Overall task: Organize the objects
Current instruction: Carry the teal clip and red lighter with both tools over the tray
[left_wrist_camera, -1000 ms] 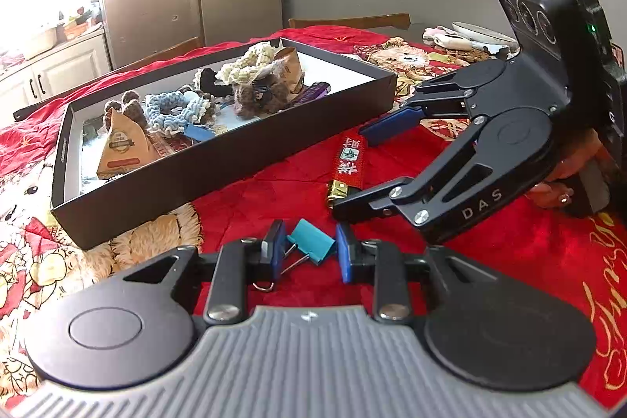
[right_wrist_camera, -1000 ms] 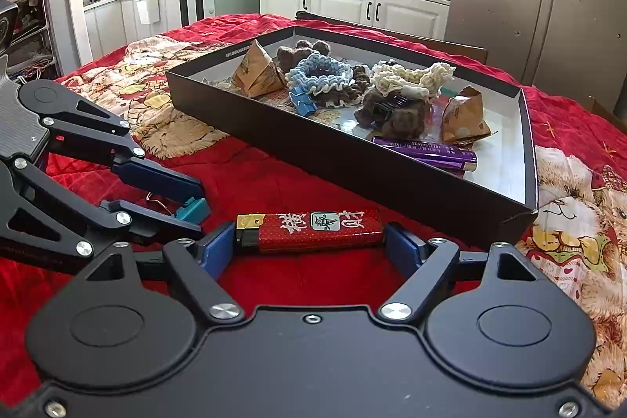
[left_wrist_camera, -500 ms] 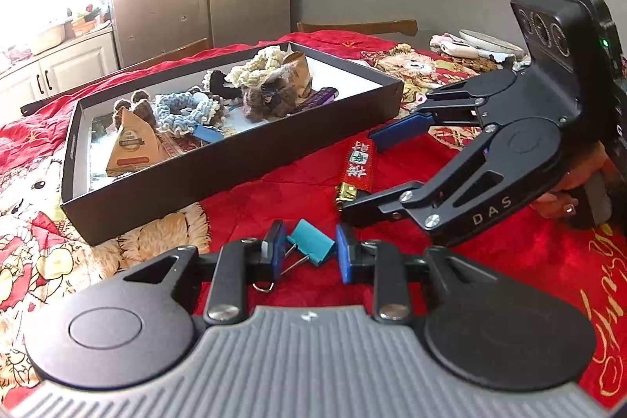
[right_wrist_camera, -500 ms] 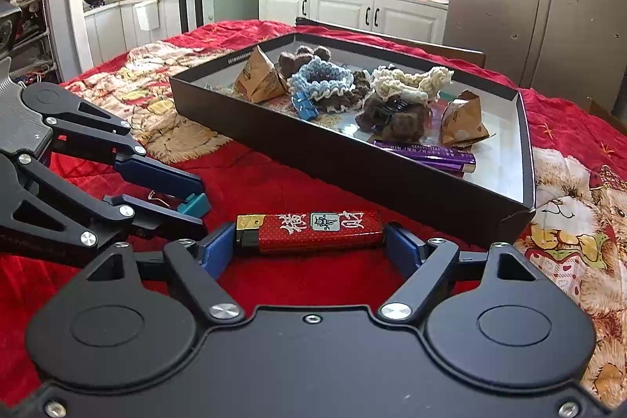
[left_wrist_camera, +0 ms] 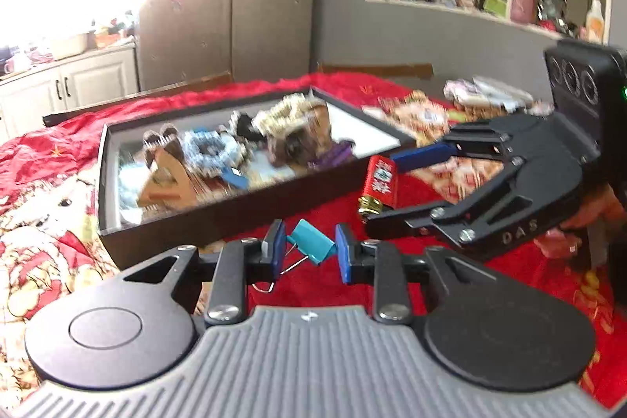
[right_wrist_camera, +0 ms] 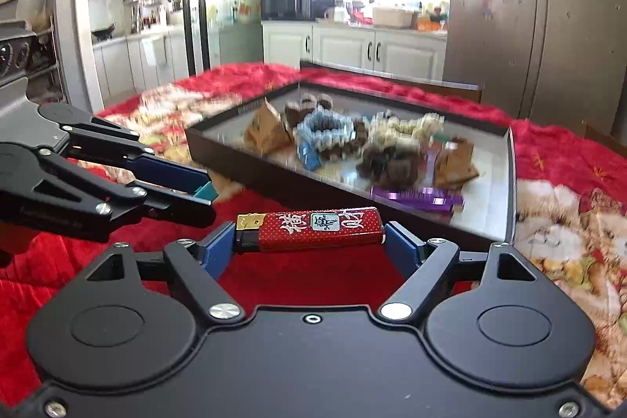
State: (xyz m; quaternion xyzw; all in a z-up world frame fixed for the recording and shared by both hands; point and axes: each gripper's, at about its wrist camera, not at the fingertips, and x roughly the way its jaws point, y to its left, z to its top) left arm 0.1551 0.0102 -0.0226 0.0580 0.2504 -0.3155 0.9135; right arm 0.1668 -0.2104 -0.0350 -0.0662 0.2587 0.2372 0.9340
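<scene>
Left gripper [left_wrist_camera: 307, 248] jaws clamped on teal binder clip [left_wrist_camera: 311, 246], wire handles hanging below the pads. Right gripper [right_wrist_camera: 309, 236] jaws wide but pressing both ends of red lighter [right_wrist_camera: 313, 229], gripped lengthwise so it spans the gap. Both items held clear of the red cloth [right_wrist_camera: 305, 277]. Black tray [right_wrist_camera: 509, 183] lies ahead of both jaw pairs and already holds scrunchies and packets, so likely both are meant to go in there. Background blurred.
</scene>
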